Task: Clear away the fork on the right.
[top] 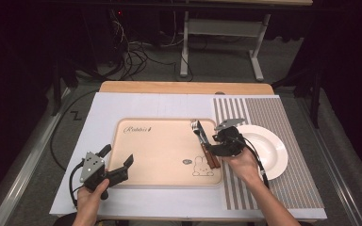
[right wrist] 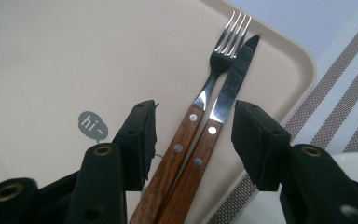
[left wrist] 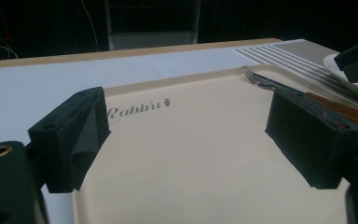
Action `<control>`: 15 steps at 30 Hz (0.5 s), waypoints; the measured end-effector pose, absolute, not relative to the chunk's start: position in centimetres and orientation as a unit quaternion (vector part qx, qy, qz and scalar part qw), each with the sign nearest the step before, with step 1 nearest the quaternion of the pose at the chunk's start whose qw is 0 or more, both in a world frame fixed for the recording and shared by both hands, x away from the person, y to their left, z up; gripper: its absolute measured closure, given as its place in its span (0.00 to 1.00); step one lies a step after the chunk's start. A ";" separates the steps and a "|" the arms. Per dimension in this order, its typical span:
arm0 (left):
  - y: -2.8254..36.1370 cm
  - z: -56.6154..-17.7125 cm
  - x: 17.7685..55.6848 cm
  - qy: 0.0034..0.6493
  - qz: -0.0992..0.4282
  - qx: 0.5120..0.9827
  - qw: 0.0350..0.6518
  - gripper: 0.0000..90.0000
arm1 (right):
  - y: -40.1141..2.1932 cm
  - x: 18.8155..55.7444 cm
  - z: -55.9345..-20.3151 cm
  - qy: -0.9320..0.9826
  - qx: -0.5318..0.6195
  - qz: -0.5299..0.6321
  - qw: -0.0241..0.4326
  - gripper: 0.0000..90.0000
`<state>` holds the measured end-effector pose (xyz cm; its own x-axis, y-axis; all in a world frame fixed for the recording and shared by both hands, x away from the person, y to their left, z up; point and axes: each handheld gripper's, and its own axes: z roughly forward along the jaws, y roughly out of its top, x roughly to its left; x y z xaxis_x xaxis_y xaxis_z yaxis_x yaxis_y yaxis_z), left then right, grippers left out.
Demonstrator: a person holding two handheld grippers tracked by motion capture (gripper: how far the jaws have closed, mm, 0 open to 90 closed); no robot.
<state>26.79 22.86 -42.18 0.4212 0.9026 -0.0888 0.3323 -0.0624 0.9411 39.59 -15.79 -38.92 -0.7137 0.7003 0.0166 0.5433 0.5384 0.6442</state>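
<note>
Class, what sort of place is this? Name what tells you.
Probably a lab or workshop test bench dressed as a dining place: tray, fork, knife and plate, with loose cables behind.

The left gripper (left wrist: 186, 140) is held low over the near edge of a beige tray (left wrist: 200, 154), its two black jaws standing wide apart with bare tray between them. Nothing is gripped. The word "Rabbit" (left wrist: 137, 108) is printed on the tray just beside the left-hand jaw. Farther off, a fork (left wrist: 256, 77) is seen lying by the tray's far edge, tines pointing away, with wooden handles (left wrist: 342, 109) running behind the right-hand jaw. A striped mat (left wrist: 279, 51) is laid beyond, on the white table cover (left wrist: 51, 84). The rim of a white plate (left wrist: 340, 74) is glimpsed at the right edge, with the other gripper (left wrist: 356, 58) hanging dark above it.
</note>
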 end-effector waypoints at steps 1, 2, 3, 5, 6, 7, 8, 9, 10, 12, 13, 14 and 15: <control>22.9 -42.2 26.8 0.459 0.281 0.673 0.508 0.15 | -16.0 39.5 -38.9 0.867 0.360 0.322 0.123 0.57; 22.9 -42.2 26.8 0.459 0.281 0.673 0.508 0.15 | -16.2 39.4 -38.8 0.865 0.361 0.325 0.125 0.57; 22.9 -42.2 26.8 0.459 0.281 0.673 0.508 0.15 | -16.3 39.3 -38.8 0.864 0.362 0.327 0.125 0.57; 22.9 -42.2 26.8 0.459 0.281 0.672 0.508 0.15 | -16.6 39.2 -38.8 0.863 0.362 0.329 0.127 0.58; 22.9 -42.2 26.8 0.459 0.281 0.673 0.508 0.15 | -16.8 39.1 -38.8 0.861 0.362 0.332 0.128 0.58; 22.9 -42.2 26.8 0.459 0.281 0.673 0.508 0.15 | -17.0 39.1 -38.8 0.861 0.362 0.333 0.129 0.58; 22.9 -42.2 26.8 0.459 0.281 0.673 0.508 0.15 | -17.1 39.0 -38.8 0.859 0.364 0.336 0.128 0.58; 22.9 -42.2 26.8 0.459 0.281 0.673 0.508 0.15 | -17.3 39.0 -38.7 0.859 0.364 0.337 0.128 0.58; 22.9 -42.2 26.8 0.459 0.281 0.673 0.508 0.15 | -17.4 38.9 -38.7 0.858 0.366 0.338 0.128 0.57; 22.9 -42.2 26.8 0.459 0.281 0.672 0.508 0.15 | -17.8 38.8 -38.7 0.857 0.366 0.339 0.129 0.56; 22.9 -42.2 26.8 0.459 0.281 0.672 0.508 0.15 | -17.9 38.8 -38.6 0.856 0.367 0.341 0.130 0.56; 22.9 -42.2 26.8 0.459 0.281 0.673 0.508 0.15 | -18.1 38.6 -38.6 0.854 0.367 0.344 0.132 0.56; 22.9 -42.2 26.8 0.459 0.281 0.673 0.508 0.15 | -18.3 38.5 -38.5 0.853 0.368 0.345 0.133 0.56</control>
<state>26.76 22.87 -42.16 0.4199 0.9033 -0.0876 0.3320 -0.0631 0.9412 38.55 -18.26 -38.50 -0.6939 0.7195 0.0280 0.5365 0.4907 0.6865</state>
